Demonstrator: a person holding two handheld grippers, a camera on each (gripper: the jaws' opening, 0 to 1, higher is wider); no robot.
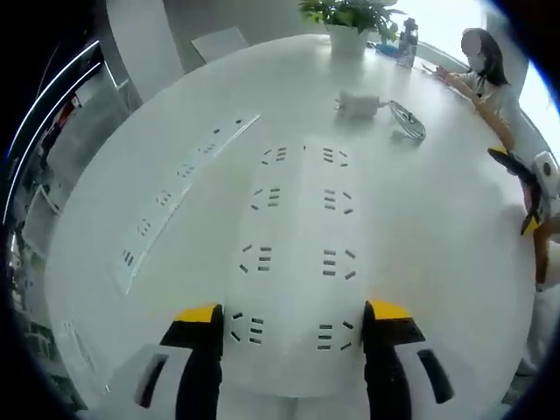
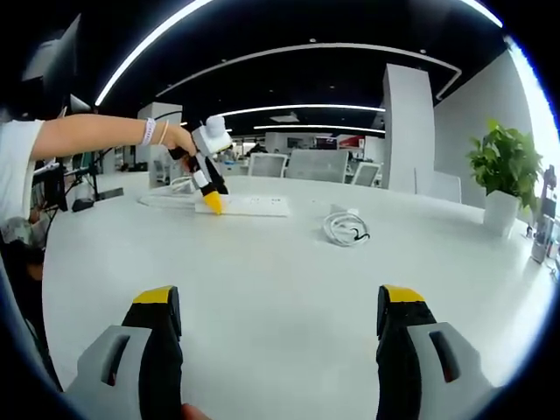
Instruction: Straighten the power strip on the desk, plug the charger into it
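A wide white power strip (image 1: 297, 227) with two rows of sockets lies on the white desk (image 1: 437, 245) and runs away between my left gripper's jaws. My left gripper (image 1: 293, 313) is shut on the strip's near end, one jaw against each long side. A white charger (image 1: 359, 103) with a coiled cable (image 1: 407, 120) lies beyond the strip's far end. In the right gripper view the left gripper (image 2: 210, 197) tips down onto the power strip (image 2: 249, 206), and the charger with its cable (image 2: 346, 229) lies to its right. My right gripper (image 2: 280, 306) is open above bare desk.
A second, long narrow power strip (image 1: 179, 188) lies slanted left of the wide one. A potted plant (image 1: 350, 31) and a bottle (image 1: 407, 44) stand at the far edge, where a person (image 1: 486, 70) sits. The right gripper (image 1: 529, 192) shows at the right. Chairs (image 2: 315, 164) line the desk.
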